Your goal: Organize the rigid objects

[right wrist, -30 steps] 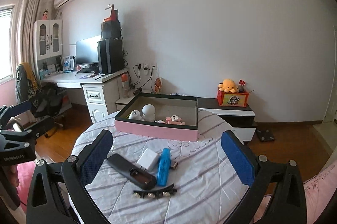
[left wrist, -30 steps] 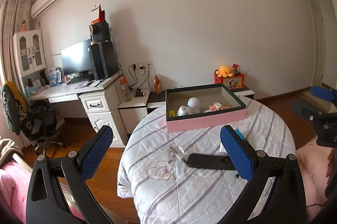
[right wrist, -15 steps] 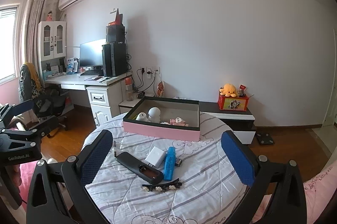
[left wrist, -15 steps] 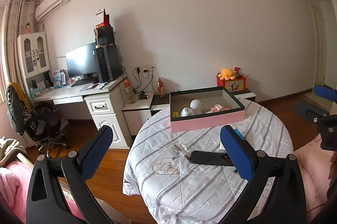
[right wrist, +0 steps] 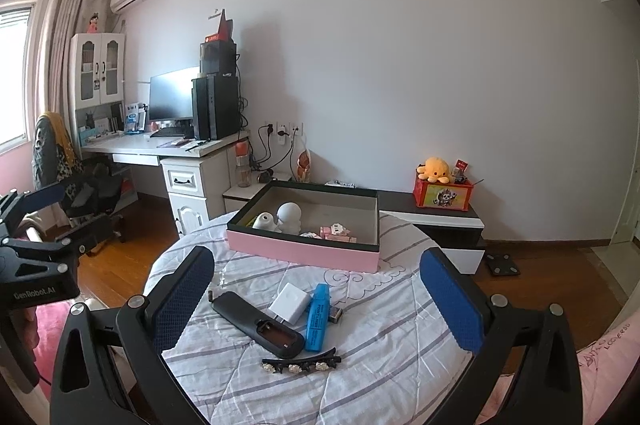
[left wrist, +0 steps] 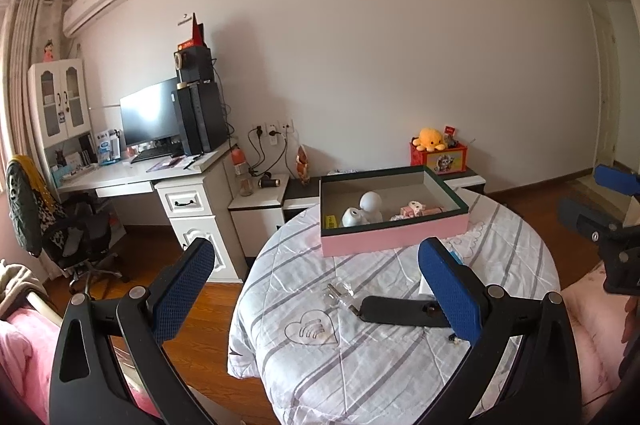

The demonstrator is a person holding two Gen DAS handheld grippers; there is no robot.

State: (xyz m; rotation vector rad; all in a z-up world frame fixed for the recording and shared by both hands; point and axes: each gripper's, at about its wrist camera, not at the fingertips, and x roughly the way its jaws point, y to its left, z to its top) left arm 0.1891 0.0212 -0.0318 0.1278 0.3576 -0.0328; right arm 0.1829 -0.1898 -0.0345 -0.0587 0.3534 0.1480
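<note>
Jaws of left gripper [left wrist: 316, 289] and right gripper [right wrist: 316, 293] spread wide, empty, held above round desk [right wrist: 404, 329] under striped cloth. Near the right jaws: black remote [right wrist: 258, 323], white adapter [right wrist: 290, 303] and blue highlighter [right wrist: 318, 317] touching side by side; hair clip [right wrist: 300, 365] just in front. Farther back: pink box [right wrist: 304, 249] containing white figurine [right wrist: 289, 217] and small toys

White wall [right wrist: 400, 65], wooden floor [right wrist: 560, 265], white desk [right wrist: 160, 145], curtained window [right wrist: 14, 73], daylight.
</note>
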